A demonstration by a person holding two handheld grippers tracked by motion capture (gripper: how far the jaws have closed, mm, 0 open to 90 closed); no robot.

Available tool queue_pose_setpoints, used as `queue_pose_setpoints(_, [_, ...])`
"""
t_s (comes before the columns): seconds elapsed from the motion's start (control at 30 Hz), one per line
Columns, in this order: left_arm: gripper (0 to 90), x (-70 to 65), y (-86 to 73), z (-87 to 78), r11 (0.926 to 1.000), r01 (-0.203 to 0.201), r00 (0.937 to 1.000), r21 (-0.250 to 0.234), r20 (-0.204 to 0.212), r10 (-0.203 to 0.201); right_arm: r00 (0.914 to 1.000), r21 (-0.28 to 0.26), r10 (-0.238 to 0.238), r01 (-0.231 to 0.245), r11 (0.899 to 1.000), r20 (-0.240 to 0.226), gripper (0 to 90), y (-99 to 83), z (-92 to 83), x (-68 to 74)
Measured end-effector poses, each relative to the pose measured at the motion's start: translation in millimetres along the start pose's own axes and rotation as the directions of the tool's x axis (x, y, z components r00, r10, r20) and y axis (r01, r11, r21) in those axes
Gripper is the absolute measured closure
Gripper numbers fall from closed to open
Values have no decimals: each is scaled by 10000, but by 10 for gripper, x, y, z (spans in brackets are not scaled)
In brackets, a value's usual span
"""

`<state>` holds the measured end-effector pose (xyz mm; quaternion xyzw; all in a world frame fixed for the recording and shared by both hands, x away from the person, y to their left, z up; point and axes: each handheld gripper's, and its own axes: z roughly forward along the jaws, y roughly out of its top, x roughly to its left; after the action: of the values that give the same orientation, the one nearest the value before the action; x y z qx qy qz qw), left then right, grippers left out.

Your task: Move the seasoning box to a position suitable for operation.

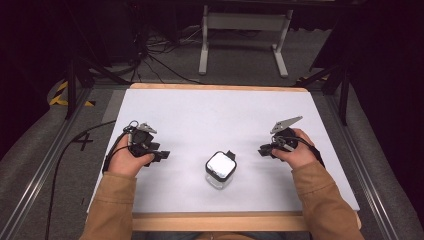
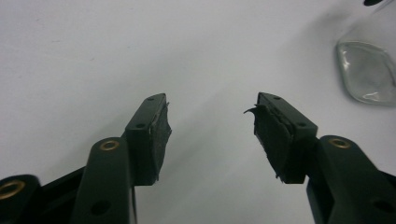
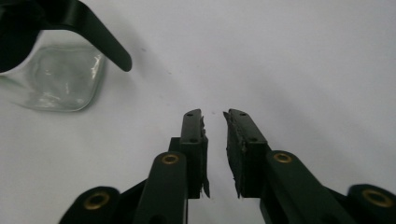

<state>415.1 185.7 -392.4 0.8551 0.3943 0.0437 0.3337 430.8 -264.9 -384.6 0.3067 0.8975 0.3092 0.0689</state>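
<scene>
Glass jar stands upright on white table, near front edge, between both grippers, touching neither. White lid on top, black clip at its far side.

Left gripper low over table, jaws wide apart, empty; jar just off to its right. Right gripper beside jar, jaws nearly together, narrow gap, nothing held.

Judgement: clear glass, stiff, smooth, likely slippery and breakable. Looks squarish with rounded corners; flat sides best hold, mid-body, gentle squeeze. Clip possible lever for lid.

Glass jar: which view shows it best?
High view: the whole glass jar with its black-rimmed lid, standing between both hand-held grippers. Left gripper view catches its clear base at the edge; right gripper view shows the base under a black tab.
</scene>
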Motion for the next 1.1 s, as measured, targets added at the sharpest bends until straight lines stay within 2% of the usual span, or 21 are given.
queue_pose_setpoints(0.03, [502, 0, 0, 0, 10000, 0, 10000, 0, 0, 0, 10000, 0, 0, 0, 10000, 0, 809, 0, 0, 0])
queue_pose_setpoints(0.07, [532, -21, 8, -6, 9999, -103, 9995, 80, 290, 101, 9996, 14, -39, 39, 10000, -278, 862, 7, -14, 19])
queue_pose_setpoints(0.1, [557, -21, 8, -6, 9999, -103, 9995, 80, 290, 101, 9993, 81, -91, 94, 9999, -357, 885, 11, -19, 31])
queue_pose_setpoints(0.13, [557, -29, 13, -11, 9999, -141, 9993, 63, 359, 139, 9993, 81, -91, 94, 9999, -357, 885, 11, -19, 31])
queue_pose_setpoints(0.17, [569, -35, 24, -23, 9997, -227, 9988, -3, 434, 227, 9984, 160, -141, 150, 9998, -545, 897, 15, -24, 47])
queue_pose_setpoints(0.2, [578, -44, 25, -28, 9998, -174, 9989, -46, 426, 176, 9969, 176, -361, 374, 9991, -703, 900, 28, -28, 78])
queue_pose_setpoints(0.27, [598, -47, 26, -42, 9997, -227, 9986, -77, 473, 230, 9952, 196, -497, 515, 9985, -842, 900, 47, -38, 113])
queue_pose_setpoints(0.4, [631, -65, 32, -49, 9996, -284, 9972, -20, 697, 284, 9857, 135, -1024, 1051, 9944, -1337, 900, 83, -25, 200])
queue_pose_setpoints(0.57, [655, -128, 57, -26, 9987, -495, 9943, 115, 947, 482, 9791, 142, -1297, 1335, 9909, -1564, 900, 126, 7, 302])
queue_pose_setpoints(0.6, [655, -143, 67, -30, 9981, -602, 9936, 135, 970, 586, 9751, 102, -1442, 1480, 9889, -1683, 900, 139, 15, 328])
queue_pose_setpoints(0.77, [650, -138, 61, -45, 9987, -501, 9946, 43, 909, 495, 9560, -28, -2047, 2087, 9780, -2101, 900, 192, 88, 477])
queue_pose_setpoints(0.87, [645, -149, 67, -43, 9986, -526, 9942, 66, 941, 518, 9462, -188, -2308, 2326, 9724, -2270, 900, 221, 135, 559])
queue_pose_setpoints(0.97, [641, -166, 78, -29, 9981, -615, 9932, 58, 991, 607, 9321, -151, -2573, 2622, 9649, -2550, 900, 236, 171, 621])
queue_pose_setpoints(1.03, [640, -173, 80, -22, 9978, -649, 9932, 139, 974, 632, 9275, -102, -2657, 2727, 9620, -2632, 900, 241, 182, 649])
queue_pose_setpoints(1.1, [637, -176, 79, -15, 9975, -683, 9930, 182, 980, 663, 9192, -89, -2787, 2876, 9577, -2781, 900, 246, 193, 675])
